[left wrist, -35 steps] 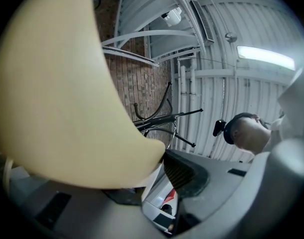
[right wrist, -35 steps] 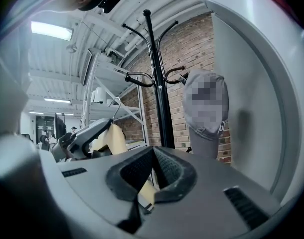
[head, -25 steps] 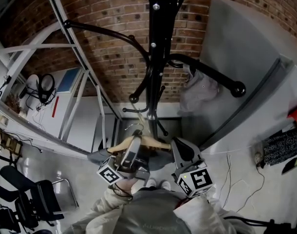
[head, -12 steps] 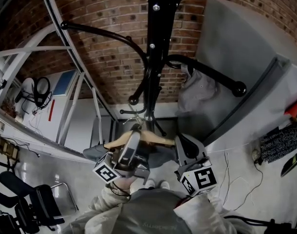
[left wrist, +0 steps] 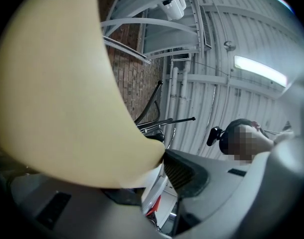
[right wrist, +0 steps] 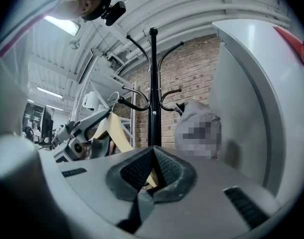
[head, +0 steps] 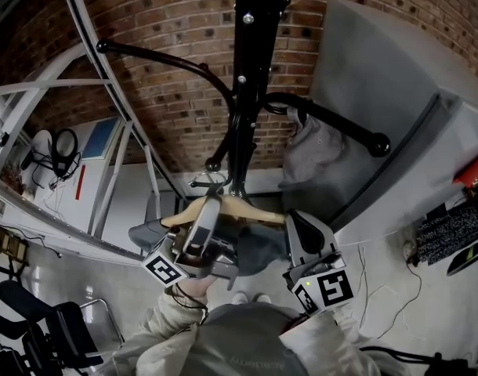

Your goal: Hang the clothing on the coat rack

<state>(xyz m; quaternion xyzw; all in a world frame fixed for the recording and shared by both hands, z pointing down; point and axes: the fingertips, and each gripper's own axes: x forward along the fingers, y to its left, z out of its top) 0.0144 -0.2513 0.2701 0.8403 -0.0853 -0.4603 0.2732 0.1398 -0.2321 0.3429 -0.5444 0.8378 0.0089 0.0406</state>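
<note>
The black coat rack (head: 243, 92) stands before the brick wall, also seen in the right gripper view as coat rack (right wrist: 152, 93). In front of its pole I hold a pale wooden hanger (head: 231, 207) with a dark grey garment (head: 258, 249) draped under it. My left gripper (head: 209, 207) is shut on the hanger near its middle, and the wood of the hanger (left wrist: 57, 93) fills the left gripper view. My right gripper (head: 295, 224) is shut on the hanger's right end, a sliver of hanger (right wrist: 151, 176) showing between its pads. The hanger's wire hook (head: 208, 180) sits just below a low rack hook (head: 215, 161).
A light grey garment (head: 317, 143) hangs from the rack's right arm (head: 341, 124). White metal framing (head: 106, 108) slants at the left. A tall grey panel (head: 396, 92) stands at the right. Black chairs (head: 43, 327) are at the lower left, cables (head: 380, 296) on the floor.
Both grippers have risen with the hanger and garment, bringing the wire hook closer to the rack's low hooks. Neither grip has changed.
</note>
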